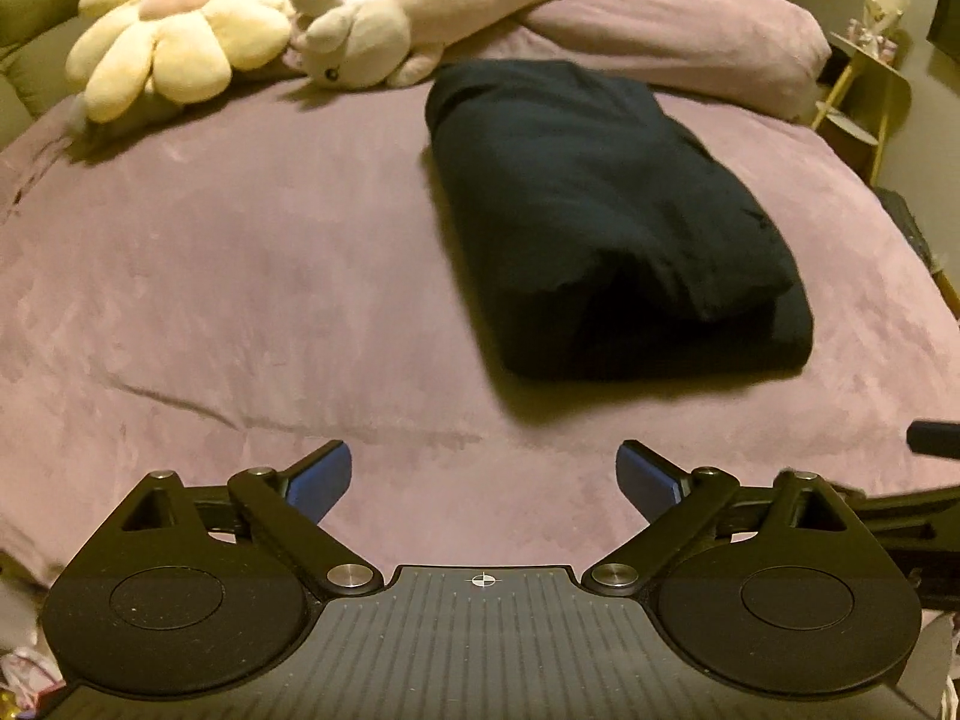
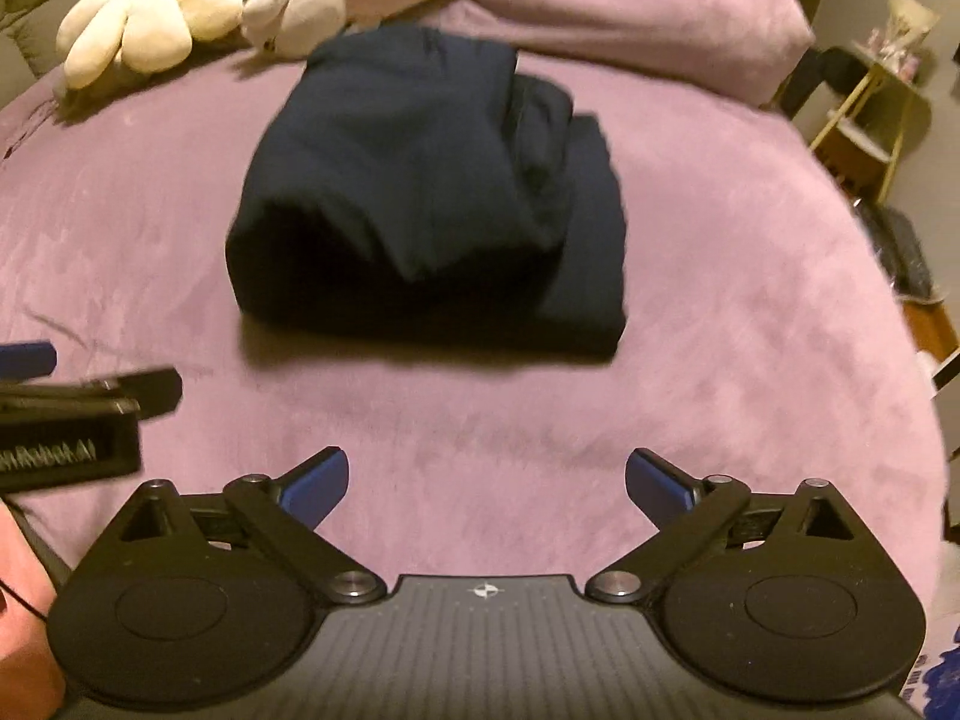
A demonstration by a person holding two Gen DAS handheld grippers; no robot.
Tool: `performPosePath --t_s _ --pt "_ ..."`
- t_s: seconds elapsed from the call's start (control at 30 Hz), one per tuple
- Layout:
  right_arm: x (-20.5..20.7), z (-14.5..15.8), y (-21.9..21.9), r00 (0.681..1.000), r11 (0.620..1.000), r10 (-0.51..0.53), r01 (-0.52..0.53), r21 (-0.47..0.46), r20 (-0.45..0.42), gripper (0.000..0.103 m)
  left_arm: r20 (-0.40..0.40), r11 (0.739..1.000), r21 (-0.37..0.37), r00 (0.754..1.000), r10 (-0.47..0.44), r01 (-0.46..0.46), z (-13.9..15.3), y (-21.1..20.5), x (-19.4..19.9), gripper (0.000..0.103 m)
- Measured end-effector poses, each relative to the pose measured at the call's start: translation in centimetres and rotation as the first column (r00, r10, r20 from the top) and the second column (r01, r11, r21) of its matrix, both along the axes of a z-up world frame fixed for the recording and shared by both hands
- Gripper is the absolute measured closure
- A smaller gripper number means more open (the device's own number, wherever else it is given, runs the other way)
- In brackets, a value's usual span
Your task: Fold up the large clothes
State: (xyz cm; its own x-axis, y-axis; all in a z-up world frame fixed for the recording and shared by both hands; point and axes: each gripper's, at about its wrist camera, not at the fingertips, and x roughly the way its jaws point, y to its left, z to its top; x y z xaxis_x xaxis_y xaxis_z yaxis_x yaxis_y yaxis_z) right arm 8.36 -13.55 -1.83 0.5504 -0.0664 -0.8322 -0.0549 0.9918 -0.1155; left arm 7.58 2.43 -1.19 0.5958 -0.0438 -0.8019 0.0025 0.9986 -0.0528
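Here both grippers are held low over the near part of the bed, side by side, pointing toward the pillows. The left gripper [image 1: 483, 477] sits to the left of the garment; the right gripper [image 2: 486, 483] faces it more squarely, and the left tool's fingers show at the left edge of the right wrist view.

Counts: one dark navy garment [image 1: 606, 210], folded into a thick rectangular bundle; two soft toys — a cream flower-shaped cushion [image 1: 174, 30] and a long beige plush animal [image 1: 432, 18] lying across the head of the bed; one mauve bedspread [image 1: 210, 276]; one rolled-back fold of purple duvet [image 1: 678, 36] behind the garment; one yellow-framed side table [image 1: 864, 90] off the right of the bed.

Jaws: on both grippers the blue-padded fingers [image 1: 321, 480] are spread wide, with bare bedspread visible between them. Neither holds or touches anything.

The garment lies on the middle of the bedspread, ahead of both grippers and apart from them, its far end close to the plush animal. The top layer is slightly rumpled, with a lower layer showing along the right side.
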Motion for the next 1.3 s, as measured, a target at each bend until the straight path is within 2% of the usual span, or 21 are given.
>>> performPosePath --t_s 0.17,0.33,0.47,1.3 --pt "0.2 1.3 -0.7 0.999 0.999 -0.036 0.036 0.024 0.032 0.004 0.015 1.0 0.013 1.0 0.005 -0.006 1.3 -0.2 0.0 0.003" --pt "0.5 1.4 -1.4 0.996 0.996 -0.087 0.086 0.028 0.035 0.004 0.012 0.999 0.036 1.0 0.013 -0.014 1.4 -0.3 0.3 0.003" --pt "0.6 1.4 -1.8 0.993 0.994 -0.112 0.111 0.026 0.035 0.004 0.01 1.0 0.026 1.0 0.018 -0.018 1.3 -0.3 0.4 0.003" --pt "0.2 1.4 -2.1 0.988 0.988 -0.148 0.147 0.036 0.031 0.004 0.018 1.0 0.018 1.0 -0.004 0.003 1.6 -0.4 0.2 0.003"
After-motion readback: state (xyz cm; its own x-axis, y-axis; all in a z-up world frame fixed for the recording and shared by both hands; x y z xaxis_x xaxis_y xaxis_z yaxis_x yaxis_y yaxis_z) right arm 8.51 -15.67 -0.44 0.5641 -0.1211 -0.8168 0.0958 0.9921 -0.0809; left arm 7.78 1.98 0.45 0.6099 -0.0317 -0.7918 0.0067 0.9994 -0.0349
